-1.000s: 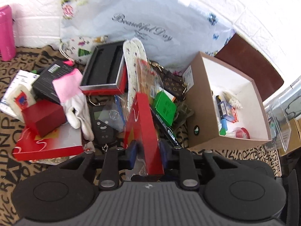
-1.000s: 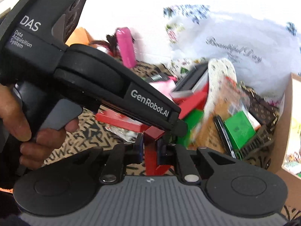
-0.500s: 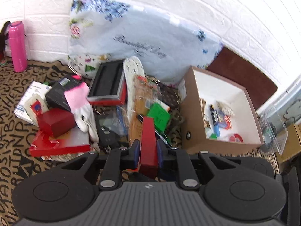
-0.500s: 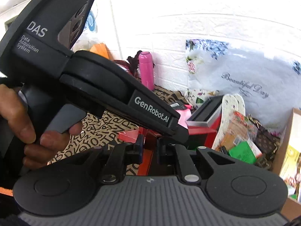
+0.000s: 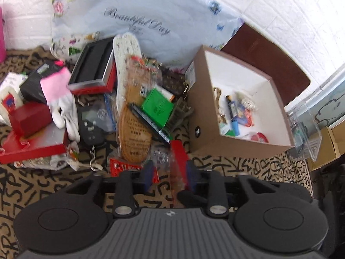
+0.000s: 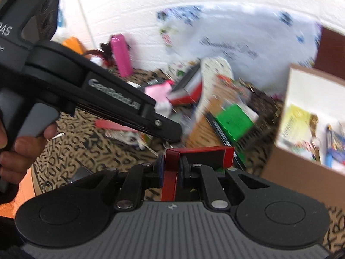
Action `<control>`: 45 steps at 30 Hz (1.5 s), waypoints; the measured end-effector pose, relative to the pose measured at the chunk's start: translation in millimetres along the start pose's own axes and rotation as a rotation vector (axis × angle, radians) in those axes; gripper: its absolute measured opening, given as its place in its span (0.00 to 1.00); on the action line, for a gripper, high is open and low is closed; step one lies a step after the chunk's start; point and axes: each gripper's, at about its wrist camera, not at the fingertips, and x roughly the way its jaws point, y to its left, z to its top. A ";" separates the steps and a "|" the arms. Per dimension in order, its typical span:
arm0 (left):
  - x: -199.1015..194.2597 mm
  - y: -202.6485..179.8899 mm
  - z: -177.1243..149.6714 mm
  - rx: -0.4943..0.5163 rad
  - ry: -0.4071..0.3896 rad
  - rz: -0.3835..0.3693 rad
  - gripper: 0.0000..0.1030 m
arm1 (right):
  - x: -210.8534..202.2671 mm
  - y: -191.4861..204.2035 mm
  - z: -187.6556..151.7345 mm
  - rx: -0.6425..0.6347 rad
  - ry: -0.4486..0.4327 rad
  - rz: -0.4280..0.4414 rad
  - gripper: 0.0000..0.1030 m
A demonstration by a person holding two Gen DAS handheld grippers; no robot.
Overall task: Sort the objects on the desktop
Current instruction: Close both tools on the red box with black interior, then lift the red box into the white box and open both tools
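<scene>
My right gripper (image 6: 171,167) is shut on one wall of a small red box (image 6: 170,179) with a dark inside, held above the patterned cloth. In the left wrist view the same red box (image 5: 178,157) stands on edge against the right pad of my left gripper (image 5: 169,172). The left gripper's jaws are opening, and the left pad stands apart from the box. A hand (image 6: 19,151) holds the left gripper (image 6: 174,132), which reaches in from the left just above the box. The heap of desktop objects (image 5: 133,112) lies beyond.
An open cardboard box (image 5: 215,144) with small items stands to the right. In the heap are a green packet (image 5: 158,106), insoles (image 5: 133,133), a white glove (image 5: 64,110) and red boxes (image 5: 28,149). A floral bag (image 5: 140,21) leans against the brick wall.
The left gripper's jaws have spread and let go of the red box, which the right gripper still pinches. Both grippers shifted sideways, and the views are now blurred.
</scene>
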 end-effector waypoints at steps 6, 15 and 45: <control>12.6 10.3 -3.1 -0.052 0.042 -0.010 0.45 | 2.8 1.5 -5.7 -0.023 0.019 0.029 0.12; 23.5 8.3 -0.8 -0.053 0.066 -0.021 0.45 | -13.5 -28.6 -17.1 0.051 0.019 -0.110 0.16; 94.0 -42.6 11.0 0.050 0.253 -0.162 0.54 | 10.4 -32.3 -48.2 -0.038 0.144 -0.148 0.15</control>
